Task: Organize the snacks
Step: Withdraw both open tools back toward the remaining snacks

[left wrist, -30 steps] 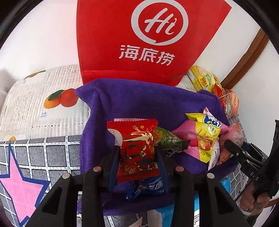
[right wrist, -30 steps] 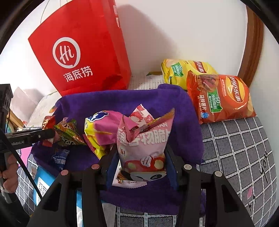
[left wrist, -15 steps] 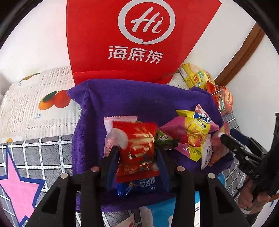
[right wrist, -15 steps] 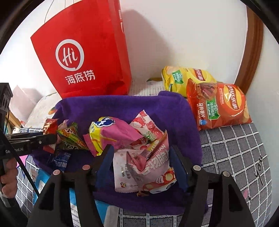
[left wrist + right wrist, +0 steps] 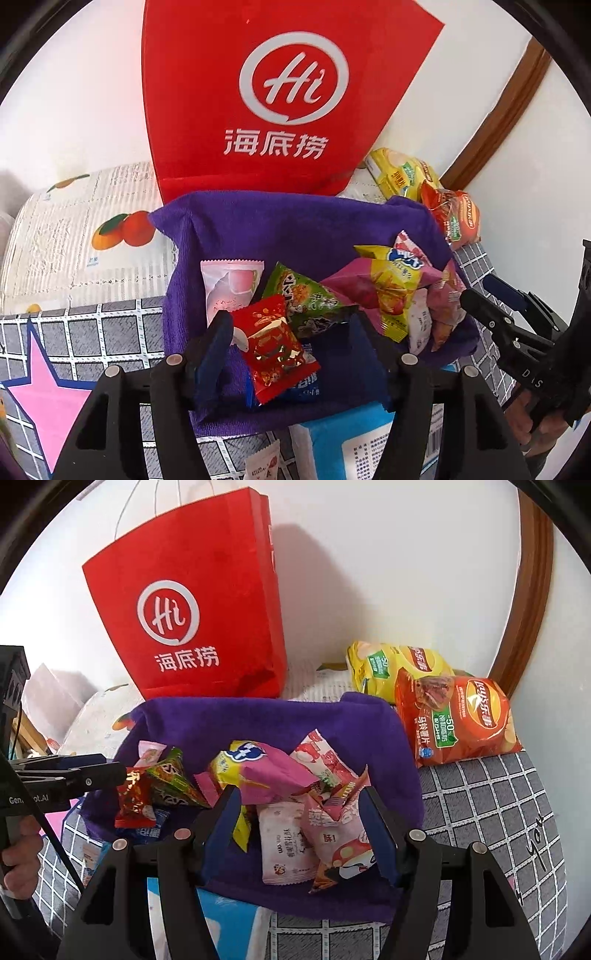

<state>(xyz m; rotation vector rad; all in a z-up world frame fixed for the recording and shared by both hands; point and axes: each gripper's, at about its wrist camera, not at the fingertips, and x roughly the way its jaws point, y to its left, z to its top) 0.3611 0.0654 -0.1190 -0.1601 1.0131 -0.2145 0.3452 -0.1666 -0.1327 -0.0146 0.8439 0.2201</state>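
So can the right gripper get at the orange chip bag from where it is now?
Probably yes. The right gripper is open, and the orange chip bag lies uncovered beside the purple cloth, with nothing between them.

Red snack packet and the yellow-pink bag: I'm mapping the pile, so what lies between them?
A green packet lies between the red packet and the yellow-pink bag, overlapping the red one's corner; the left wrist view shows it best.
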